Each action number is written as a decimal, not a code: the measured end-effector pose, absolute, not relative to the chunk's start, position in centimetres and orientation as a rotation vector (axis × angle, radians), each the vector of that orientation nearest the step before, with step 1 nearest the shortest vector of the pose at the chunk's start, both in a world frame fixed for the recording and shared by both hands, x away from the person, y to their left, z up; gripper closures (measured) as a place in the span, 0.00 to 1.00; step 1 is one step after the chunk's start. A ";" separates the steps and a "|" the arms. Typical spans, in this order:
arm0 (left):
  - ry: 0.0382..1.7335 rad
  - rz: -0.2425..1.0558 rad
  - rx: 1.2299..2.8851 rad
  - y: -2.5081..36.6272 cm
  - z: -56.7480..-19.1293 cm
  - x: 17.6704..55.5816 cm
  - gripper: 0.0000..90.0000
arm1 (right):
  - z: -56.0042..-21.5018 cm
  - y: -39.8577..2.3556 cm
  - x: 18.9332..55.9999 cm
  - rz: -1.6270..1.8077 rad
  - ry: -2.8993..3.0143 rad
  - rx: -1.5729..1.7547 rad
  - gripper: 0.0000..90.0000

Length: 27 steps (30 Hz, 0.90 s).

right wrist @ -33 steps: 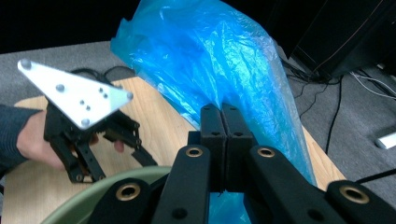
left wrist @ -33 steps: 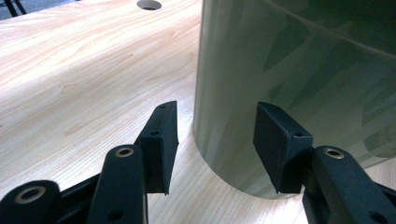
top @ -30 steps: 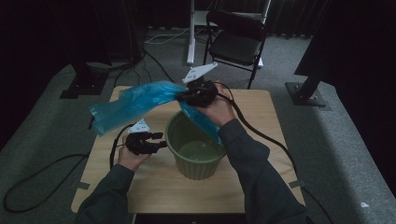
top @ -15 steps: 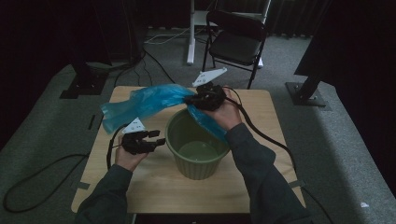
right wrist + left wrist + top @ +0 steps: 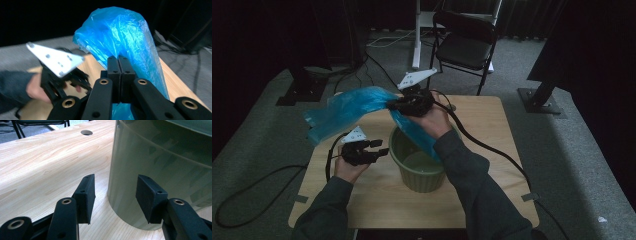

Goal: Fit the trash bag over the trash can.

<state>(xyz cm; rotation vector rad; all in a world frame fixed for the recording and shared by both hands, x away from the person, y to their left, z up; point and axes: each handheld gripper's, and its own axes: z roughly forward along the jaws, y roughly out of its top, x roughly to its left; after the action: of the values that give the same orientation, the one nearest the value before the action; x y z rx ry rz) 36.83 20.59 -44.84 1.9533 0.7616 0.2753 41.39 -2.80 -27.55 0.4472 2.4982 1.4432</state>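
High view: we pinch the blue bag [image 5: 347, 107] in our right gripper [image 5: 404, 104] above the green bin's [image 5: 419, 172] far rim, its length trailing left, while our left gripper [image 5: 374, 147], jaws wide and empty, waits just beside the bin's left wall.

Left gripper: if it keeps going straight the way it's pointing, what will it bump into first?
Most likely the green bin. The left gripper is open and low over the table, and the bin's curved side sits just ahead, in front of one jaw. How near it is, is hard to judge.
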 end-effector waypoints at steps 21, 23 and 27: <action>0.757 0.305 1.933 20.7 -44.4 36.4 0.55 | -30.0 -9.3 42.1 1.305 2.470 0.543 0.99; 0.756 0.314 1.927 20.8 -44.2 36.3 0.55 | -30.2 -9.8 42.1 1.300 2.467 0.559 0.99; 0.759 0.377 1.897 21.4 -43.7 35.8 0.55 | -30.4 -10.2 42.2 1.293 2.466 0.571 0.99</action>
<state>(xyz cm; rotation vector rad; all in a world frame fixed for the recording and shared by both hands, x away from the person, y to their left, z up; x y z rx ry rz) 35.79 21.35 -43.67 1.8969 0.7594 0.3774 42.22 -10.22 -30.40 0.5707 2.4656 1.2933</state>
